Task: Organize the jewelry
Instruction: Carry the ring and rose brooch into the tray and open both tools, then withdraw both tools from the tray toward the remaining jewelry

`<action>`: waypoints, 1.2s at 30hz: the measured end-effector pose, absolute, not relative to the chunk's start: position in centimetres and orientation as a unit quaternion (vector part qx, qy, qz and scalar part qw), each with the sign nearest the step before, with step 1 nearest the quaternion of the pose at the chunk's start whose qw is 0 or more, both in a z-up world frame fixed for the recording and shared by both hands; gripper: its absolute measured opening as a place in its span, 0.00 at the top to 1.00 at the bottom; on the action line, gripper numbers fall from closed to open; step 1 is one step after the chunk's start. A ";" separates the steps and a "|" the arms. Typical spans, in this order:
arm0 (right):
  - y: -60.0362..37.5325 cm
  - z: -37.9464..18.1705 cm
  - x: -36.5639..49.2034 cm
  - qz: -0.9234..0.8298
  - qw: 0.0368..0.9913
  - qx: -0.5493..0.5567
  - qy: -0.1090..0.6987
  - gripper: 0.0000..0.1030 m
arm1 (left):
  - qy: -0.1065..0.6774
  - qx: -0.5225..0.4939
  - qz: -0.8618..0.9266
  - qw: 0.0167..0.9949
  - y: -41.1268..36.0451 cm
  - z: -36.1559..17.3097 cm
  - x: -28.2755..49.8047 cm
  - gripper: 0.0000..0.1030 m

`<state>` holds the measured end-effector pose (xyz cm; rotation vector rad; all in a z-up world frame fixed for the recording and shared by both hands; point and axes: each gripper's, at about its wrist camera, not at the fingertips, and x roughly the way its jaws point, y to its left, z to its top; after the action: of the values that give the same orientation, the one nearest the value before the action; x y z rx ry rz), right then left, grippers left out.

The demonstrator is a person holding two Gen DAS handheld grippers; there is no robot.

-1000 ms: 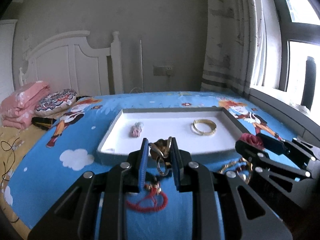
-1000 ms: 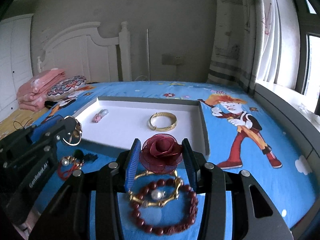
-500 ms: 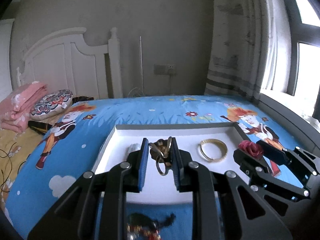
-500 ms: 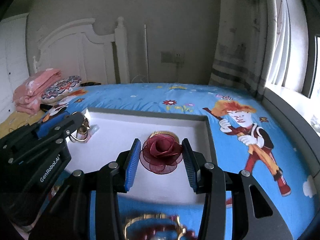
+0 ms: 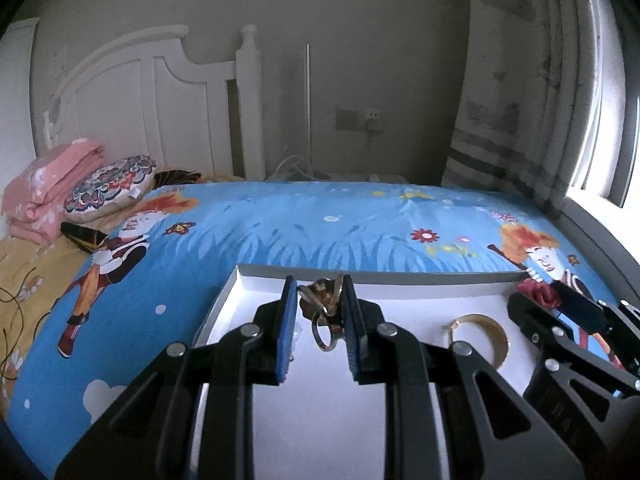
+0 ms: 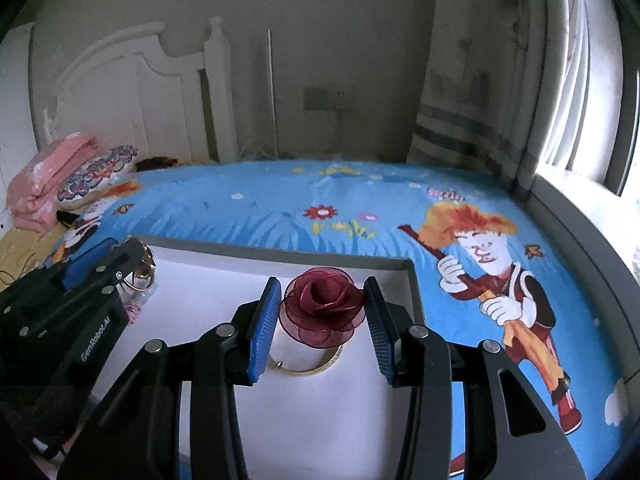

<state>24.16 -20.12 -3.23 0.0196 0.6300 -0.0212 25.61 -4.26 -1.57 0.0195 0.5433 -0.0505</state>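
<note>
The white tray (image 5: 400, 277) with a grey rim (image 6: 280, 255) lies on the bed. My left gripper (image 5: 318, 294) is shut on a cluster of gold hoops (image 5: 323, 322) and hangs over the tray's left part. My right gripper (image 6: 320, 300) is shut on a dark red fabric rose (image 6: 322, 306), held over the tray's right part. A gold bangle (image 6: 308, 365) lies in the tray just under the rose; the left wrist view shows this bangle (image 5: 480, 336) too. A small pink piece (image 6: 134, 309) rests in the tray, mostly hidden by the left gripper (image 6: 120, 258).
The blue cartoon bedsheet (image 5: 320, 228) surrounds the tray. A folded pink blanket (image 5: 48, 184) and a patterned cushion (image 5: 110, 184) lie at the far left by the white headboard (image 5: 160, 104). A striped curtain (image 6: 480, 92) and window sill (image 6: 580, 216) bound the right side.
Both grippers have moved forward with their pieces, from the near bedsheet to above the tray. The bracelets and red cord on the sheet have dropped out of view.
</note>
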 end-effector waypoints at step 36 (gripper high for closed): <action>-22.9 -6.5 6.2 0.047 0.961 -0.026 0.271 0.33 | 0.245 -0.023 -0.014 0.969 0.1 -3.8 10.6 0.25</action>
<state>6.24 -22.93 -6.51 -0.0532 0.5486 0.0951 10.55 0.14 -3.83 -0.0466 0.4950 -0.0279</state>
